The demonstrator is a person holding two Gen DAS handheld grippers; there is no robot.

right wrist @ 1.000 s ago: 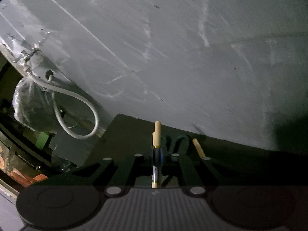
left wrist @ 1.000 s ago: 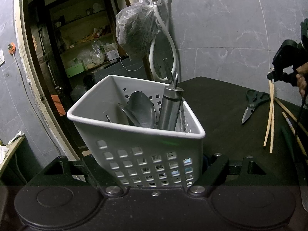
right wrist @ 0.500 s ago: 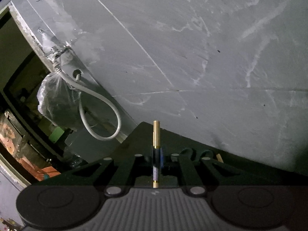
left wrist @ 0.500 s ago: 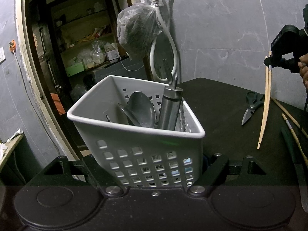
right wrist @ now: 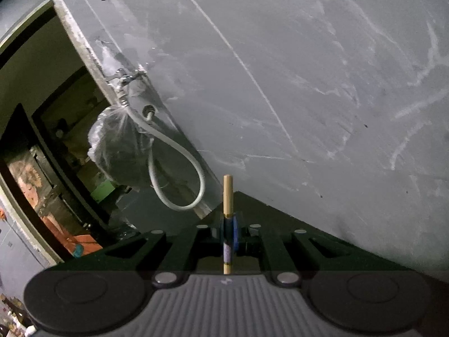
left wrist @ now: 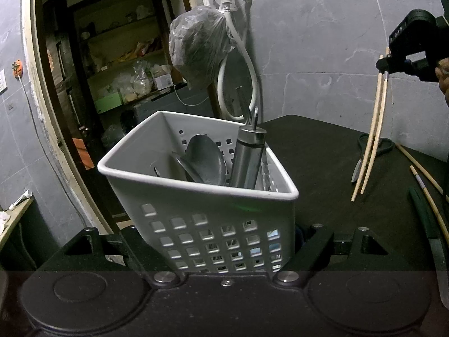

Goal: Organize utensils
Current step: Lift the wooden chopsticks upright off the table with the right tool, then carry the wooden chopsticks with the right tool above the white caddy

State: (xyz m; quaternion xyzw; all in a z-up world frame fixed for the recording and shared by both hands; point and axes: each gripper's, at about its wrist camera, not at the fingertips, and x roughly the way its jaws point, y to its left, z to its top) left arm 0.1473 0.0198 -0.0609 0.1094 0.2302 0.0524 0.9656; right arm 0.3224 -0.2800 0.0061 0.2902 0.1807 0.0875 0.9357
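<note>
My left gripper (left wrist: 224, 233) is shut on a white perforated basket (left wrist: 202, 224), one finger on each side of its lower wall. Inside the basket stand metal spoons (left wrist: 206, 158) and a steel cylinder tool (left wrist: 248, 160). At the right edge of the left wrist view my right gripper (left wrist: 384, 66) hangs above the black table (left wrist: 322, 154), shut on a pair of wooden chopsticks (left wrist: 373, 134) that dangle tips down. In the right wrist view the gripper (right wrist: 228, 224) pinches the chopsticks (right wrist: 228, 193) near their top end.
Scissors (left wrist: 384, 146), loose chopsticks (left wrist: 421, 168) and a dark-handled knife (left wrist: 423, 216) lie on the table at the right. A plastic bag (left wrist: 199, 53) and a white hose (left wrist: 247, 64) hang from a wall tap behind the basket. A doorway opens on the left.
My right gripper has risen with the chopsticks, lifting their tips off the table, and has rolled. The left gripper and basket have stayed still.
</note>
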